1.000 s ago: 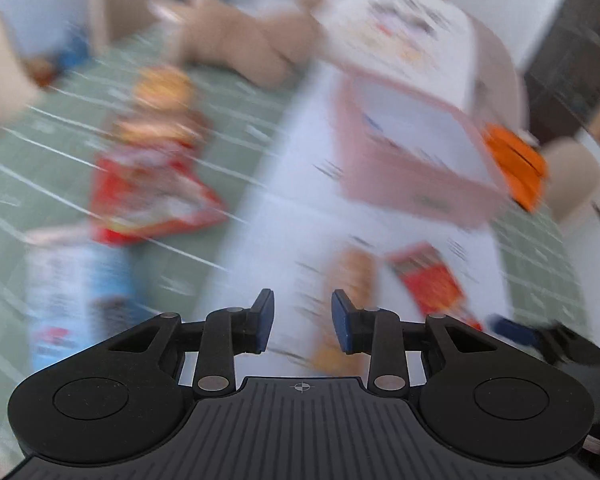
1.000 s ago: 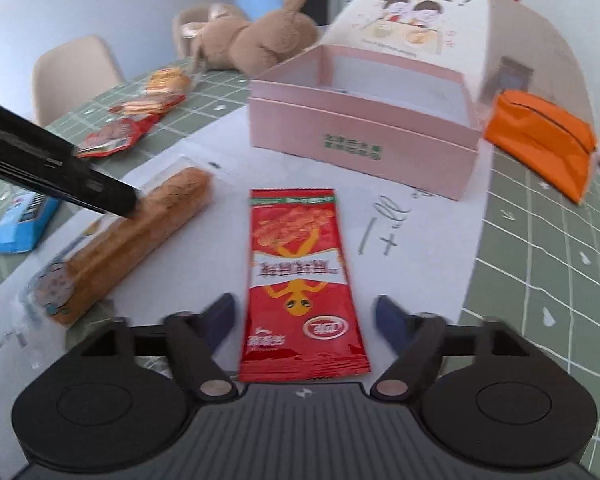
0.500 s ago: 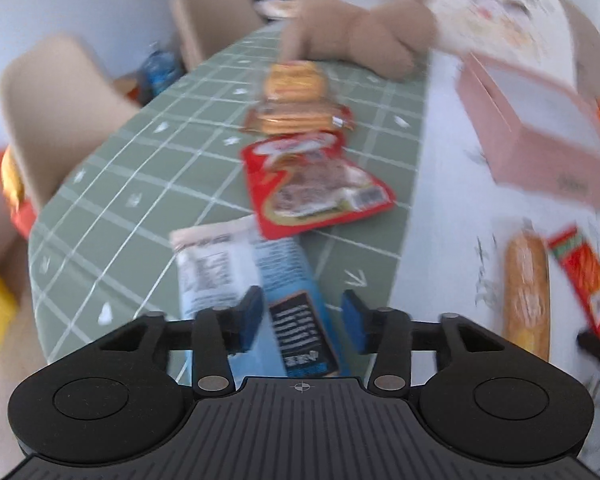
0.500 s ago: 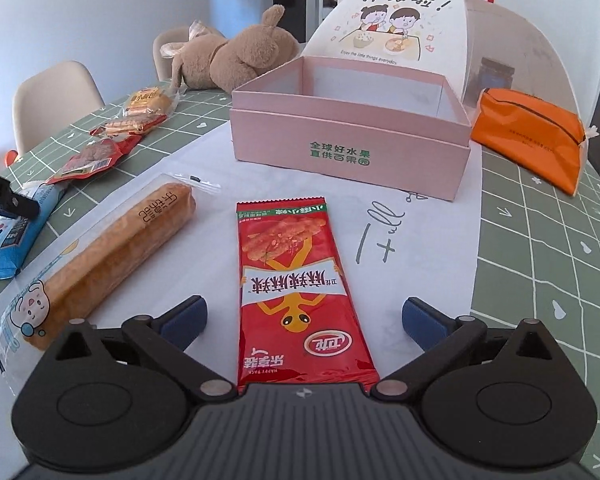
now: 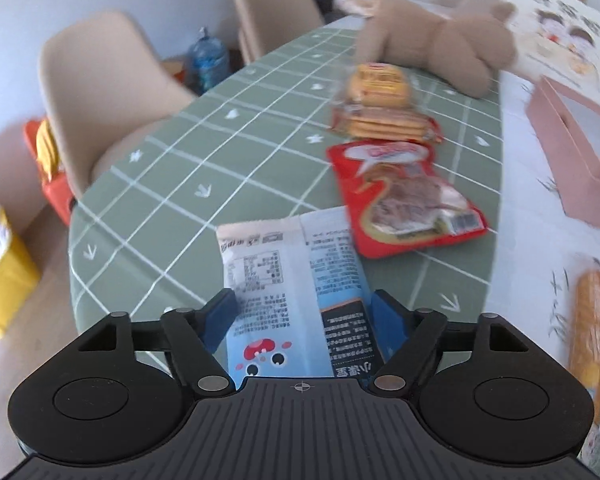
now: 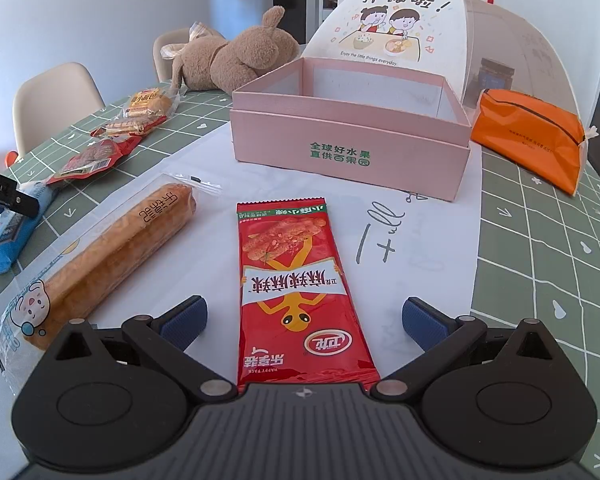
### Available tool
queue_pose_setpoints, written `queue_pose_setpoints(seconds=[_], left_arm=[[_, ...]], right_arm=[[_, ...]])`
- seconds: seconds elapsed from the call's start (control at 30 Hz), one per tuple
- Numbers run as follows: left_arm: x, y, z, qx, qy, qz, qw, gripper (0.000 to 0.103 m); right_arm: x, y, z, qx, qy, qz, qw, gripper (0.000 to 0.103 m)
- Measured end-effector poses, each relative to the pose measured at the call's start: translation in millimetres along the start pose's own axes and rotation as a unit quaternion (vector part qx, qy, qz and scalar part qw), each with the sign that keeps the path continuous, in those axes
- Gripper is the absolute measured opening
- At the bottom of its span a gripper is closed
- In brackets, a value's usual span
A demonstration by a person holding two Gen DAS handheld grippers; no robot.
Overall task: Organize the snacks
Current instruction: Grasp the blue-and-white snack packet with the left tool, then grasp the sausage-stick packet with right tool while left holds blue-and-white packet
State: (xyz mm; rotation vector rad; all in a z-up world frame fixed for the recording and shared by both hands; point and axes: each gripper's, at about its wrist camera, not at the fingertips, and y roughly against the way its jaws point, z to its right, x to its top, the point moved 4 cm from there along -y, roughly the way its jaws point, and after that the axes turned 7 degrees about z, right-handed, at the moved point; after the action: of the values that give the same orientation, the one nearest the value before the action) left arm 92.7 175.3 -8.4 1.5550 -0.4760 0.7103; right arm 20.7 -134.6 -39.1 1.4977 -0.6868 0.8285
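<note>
Left wrist view: the left hand-held gripper (image 5: 302, 316), jaws opening and empty, straddles the blue snack pack (image 5: 300, 300); light, crinkly, likely slippery; best pinched across its width.

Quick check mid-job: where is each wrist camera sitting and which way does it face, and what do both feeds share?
Left wrist: on the left claw, tilted down at the blue snack packet lying between its opening jaws; only the claw shows.
Right wrist: on the right claw, facing the pink box across the red snack packet; its jaws stand wide, and the left claw's tip shows at the left edge.
Shared: the blue packet, the pink box, the plush toy.
</note>
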Motion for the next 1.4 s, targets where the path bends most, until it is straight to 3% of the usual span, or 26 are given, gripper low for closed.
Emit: queue_pose_setpoints(seconds=[0.13, 0.33, 0.53, 0.83, 1.07, 1.37, 1.4], left_arm=[[4, -11, -16, -0.012, 0.052, -0.004, 0.9985, 0.089], [12, -18, -24, -0.025, 0.058, 0.0, 0.998, 0.088], [0, -1, 2, -0.079, 0.007, -0.018, 0.9967, 0.086], [-37, 43, 52, -0.159, -0.031, -0.052, 0.9854, 0.083], [-19, 22, 71, -0.13, -0.07, -0.056, 0.9875, 0.087], [-18, 18, 69, -0.145, -0.061, -0.029, 0.9871, 0.084], [-21, 20, 67, -0.146, -0.063, -0.033, 0.9867, 0.084]], right_arm=[[0, 0, 0, 0.0, 0.0, 0.0, 1.0, 0.103], [0, 1, 0, 0.002, 0.001, -0.001, 1.0, 0.103], [0, 1, 0, 0.004, 0.003, -0.002, 1.0, 0.103], [0, 1, -1, 0.01, 0.008, -0.005, 1.0, 0.103], [0, 1, -1, 0.01, 0.008, -0.005, 1.0, 0.103], [3, 0, -5, 0.029, 0.022, -0.025, 0.999, 0.102], [7, -1, -7, 0.04, 0.025, -0.038, 0.998, 0.097]])
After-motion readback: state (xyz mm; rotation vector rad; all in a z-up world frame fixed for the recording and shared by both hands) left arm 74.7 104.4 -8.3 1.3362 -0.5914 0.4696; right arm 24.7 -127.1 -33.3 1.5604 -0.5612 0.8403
